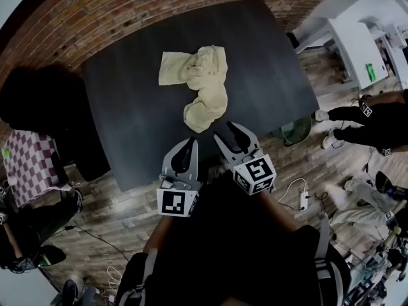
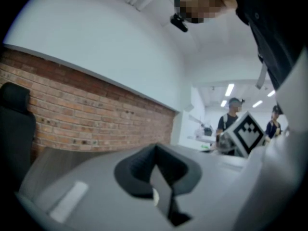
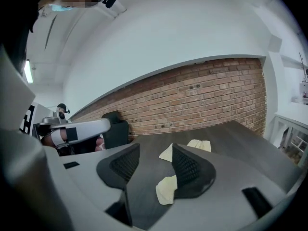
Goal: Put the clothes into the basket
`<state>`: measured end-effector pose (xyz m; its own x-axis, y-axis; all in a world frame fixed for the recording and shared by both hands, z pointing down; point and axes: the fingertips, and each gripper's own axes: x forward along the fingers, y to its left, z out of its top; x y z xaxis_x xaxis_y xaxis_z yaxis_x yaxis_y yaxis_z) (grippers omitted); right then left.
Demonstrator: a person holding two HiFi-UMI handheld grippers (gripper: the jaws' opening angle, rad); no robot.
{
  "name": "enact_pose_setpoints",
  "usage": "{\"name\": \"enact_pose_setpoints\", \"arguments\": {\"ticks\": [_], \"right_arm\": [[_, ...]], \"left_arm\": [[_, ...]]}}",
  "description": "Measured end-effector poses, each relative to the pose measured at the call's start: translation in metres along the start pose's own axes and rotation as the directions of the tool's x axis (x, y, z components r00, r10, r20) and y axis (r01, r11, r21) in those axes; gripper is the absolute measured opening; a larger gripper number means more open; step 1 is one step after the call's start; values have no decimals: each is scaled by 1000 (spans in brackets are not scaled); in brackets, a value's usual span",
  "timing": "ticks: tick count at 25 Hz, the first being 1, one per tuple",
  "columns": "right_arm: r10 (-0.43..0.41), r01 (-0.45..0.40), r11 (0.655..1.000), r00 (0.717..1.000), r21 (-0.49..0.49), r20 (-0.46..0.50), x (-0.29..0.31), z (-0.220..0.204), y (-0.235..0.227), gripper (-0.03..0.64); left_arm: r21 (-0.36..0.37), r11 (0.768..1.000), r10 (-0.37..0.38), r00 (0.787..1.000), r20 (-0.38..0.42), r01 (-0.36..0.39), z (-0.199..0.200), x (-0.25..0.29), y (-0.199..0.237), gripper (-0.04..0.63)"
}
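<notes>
Right gripper (image 1: pixel 224 131), jaws parted and empty, aims at the cloth (image 1: pixel 203 85) to grab it; left gripper (image 1: pixel 190 146) hangs clenched.

Dark table (image 1: pixel 268 62) ahead of me, brick wall (image 1: pixel 95 11) beyond it, black chair (image 3: pixel 115 126) at my left, white power strip (image 1: pixel 304 200) on plank floor (image 1: pixel 127 212)

- The left hand-held gripper (image 1: pixel 190 145) is held low in front of the body and points forward, almost level. Its jaws are closed together with nothing gripped.
- The right hand-held gripper (image 1: pixel 227 132) sits just beside it, angled outward to the right and tipped slightly downward. Its jaws stand apart with nothing pressed between the pads.
- Each gripper's marker cube (image 1: pixel 173 203) faces up toward the head.
- Both arms reach forward, close together.
</notes>
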<state>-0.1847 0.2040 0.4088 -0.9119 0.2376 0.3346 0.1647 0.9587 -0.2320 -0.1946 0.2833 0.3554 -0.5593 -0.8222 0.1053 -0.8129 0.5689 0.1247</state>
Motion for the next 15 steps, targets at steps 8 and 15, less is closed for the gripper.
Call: {"name": "enact_pose_setpoints", "arguments": {"ticks": [8,15], "right_arm": [[-64,67,997,995,32,-81,66,5,-11,270],[-121,127,991,987,44,-110,93,4,-34,304]], "left_arm": [[-42,998,-39,999,15,40,9,20,58,3],[-71,995,-64,998,17,65,10,44,74,3]]}}
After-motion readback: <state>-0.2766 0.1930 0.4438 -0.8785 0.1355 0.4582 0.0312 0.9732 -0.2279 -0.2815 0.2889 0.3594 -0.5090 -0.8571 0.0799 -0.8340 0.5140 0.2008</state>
